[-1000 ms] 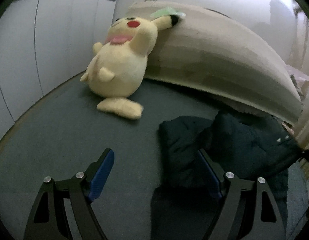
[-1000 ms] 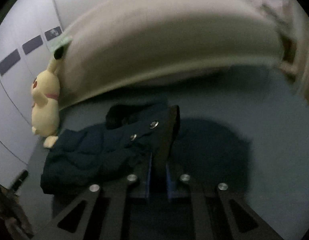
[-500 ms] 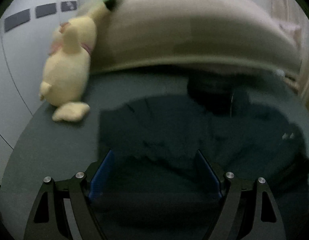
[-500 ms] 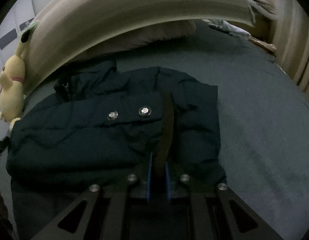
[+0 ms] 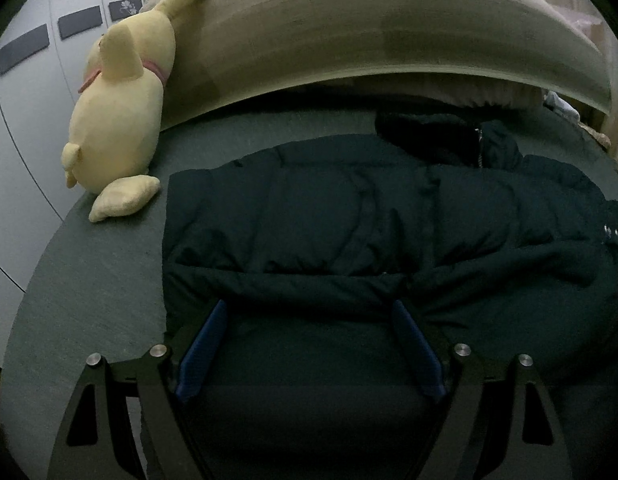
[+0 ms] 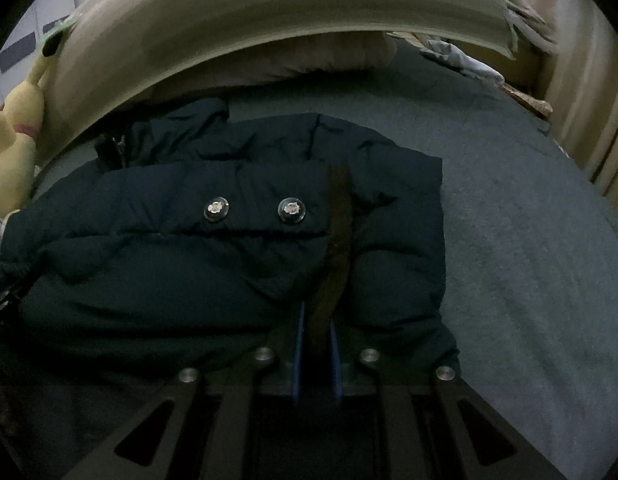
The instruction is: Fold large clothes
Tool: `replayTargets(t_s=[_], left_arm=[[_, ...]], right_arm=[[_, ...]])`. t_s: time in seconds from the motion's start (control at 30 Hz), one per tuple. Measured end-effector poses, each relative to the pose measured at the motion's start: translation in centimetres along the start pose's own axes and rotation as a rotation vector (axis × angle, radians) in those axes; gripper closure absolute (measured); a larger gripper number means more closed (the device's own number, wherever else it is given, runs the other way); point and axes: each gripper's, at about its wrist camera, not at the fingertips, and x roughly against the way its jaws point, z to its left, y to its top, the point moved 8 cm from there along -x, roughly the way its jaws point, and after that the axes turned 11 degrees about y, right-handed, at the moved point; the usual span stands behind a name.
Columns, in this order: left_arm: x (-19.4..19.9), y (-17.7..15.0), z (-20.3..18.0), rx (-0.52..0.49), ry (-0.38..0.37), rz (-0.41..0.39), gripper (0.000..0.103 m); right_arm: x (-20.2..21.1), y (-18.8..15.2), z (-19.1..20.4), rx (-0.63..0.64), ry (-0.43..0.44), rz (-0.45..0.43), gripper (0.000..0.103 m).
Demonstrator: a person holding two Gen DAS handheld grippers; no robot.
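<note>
bed (image 5: 89, 280) | grey cover (dim) | on it: dark jacket (image 5: 349, 220), yellow plush toy (image 5: 117, 120)

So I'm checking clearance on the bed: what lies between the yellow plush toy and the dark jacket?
Only a bare strip of grey bedcover separates the plush toy from the jacket, in the left wrist view.

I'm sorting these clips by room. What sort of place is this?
Most likely a bedroom: a dark puffer jacket lies on a bed's grey sheet, a yellow plush toy leans on the padded beige headboard, and a pillow sits below it.
</note>
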Motion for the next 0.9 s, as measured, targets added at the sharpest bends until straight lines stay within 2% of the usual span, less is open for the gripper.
replayTargets(t_s=[0.6,0.73,0.77,0.8,0.87,0.9], left_arm=[[-0.5,-0.1,-0.3,-0.001,0.014,-0.015,0.016],[0.5,0.5,0.5,0.0,-0.005,0.007,0.015],[1.1,0.9,1.0,0.023,-0.014,-0.001,0.015],[2.2,1.6,1.8,0.062,-0.023,-0.027,0.015],[4.0,2.9,2.7,0.115,-0.037,-0.063,0.015],[4.5,3.3,2.6,0.124,-0.046,-0.068,0.015]], right_arm=[[-0.8,-0.4,0.4,0.068,-0.054,0.001,0.088],[-0.1,0.1,0.0,0.047,-0.011,0.033,0.086],[0.4,0.3,-0.3,0.034,0.003,0.038,0.078],[1.2,0.6,-0.7,0.015,0.014,0.035,0.052],[3.5,1.7,-1.6,-0.019,0.004,-0.015,0.01],[5.3,2.6,-2.0,-0.037,-0.02,-0.076,0.01]])
